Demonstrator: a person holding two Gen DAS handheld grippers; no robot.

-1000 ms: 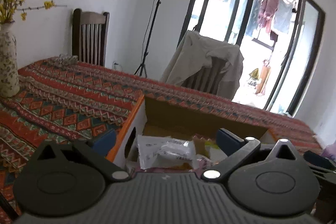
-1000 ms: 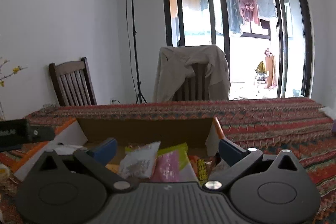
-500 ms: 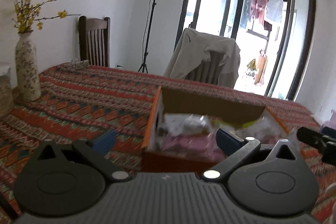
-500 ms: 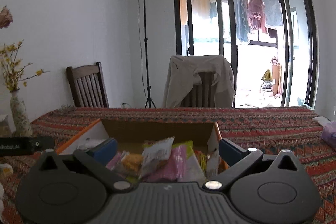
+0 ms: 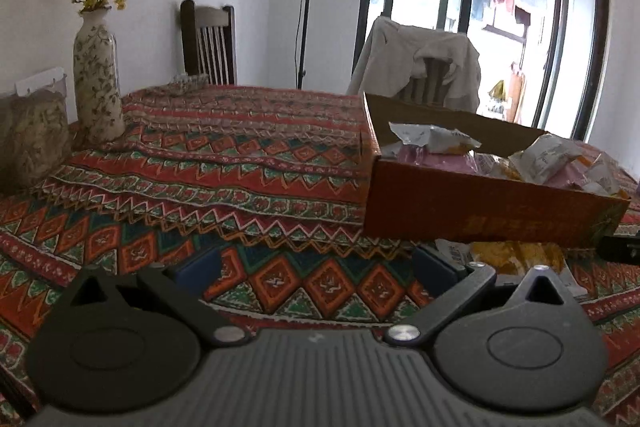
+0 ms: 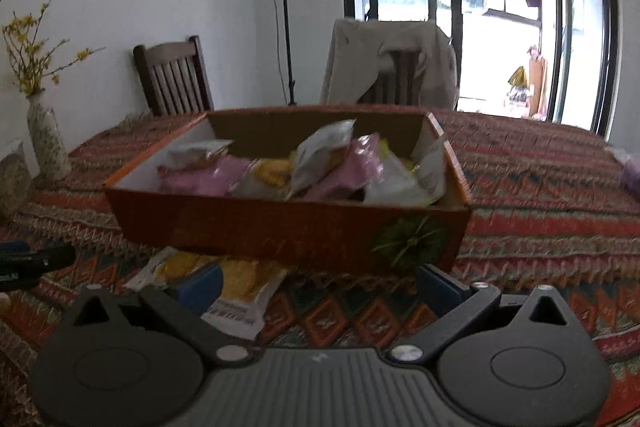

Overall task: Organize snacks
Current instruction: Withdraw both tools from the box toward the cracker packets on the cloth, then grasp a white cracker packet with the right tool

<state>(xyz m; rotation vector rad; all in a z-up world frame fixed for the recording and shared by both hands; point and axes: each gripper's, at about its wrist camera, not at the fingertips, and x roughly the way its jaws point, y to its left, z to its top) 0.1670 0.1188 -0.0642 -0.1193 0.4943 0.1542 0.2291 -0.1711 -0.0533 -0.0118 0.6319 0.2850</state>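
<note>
One orange cardboard box sits on the patterned woven tablecloth, heaped with crinkled snack packets in pink, white and yellow (too jumbled to count). One more flat yellow-and-white packet lies on the cloth just in front of the box. Both grippers, left and right, are spread wide with nothing between the blue pads. Behind stand one speckled ceramic vase of yellow sprigs, two wooden chairs, white walls and glazed doors.
</note>
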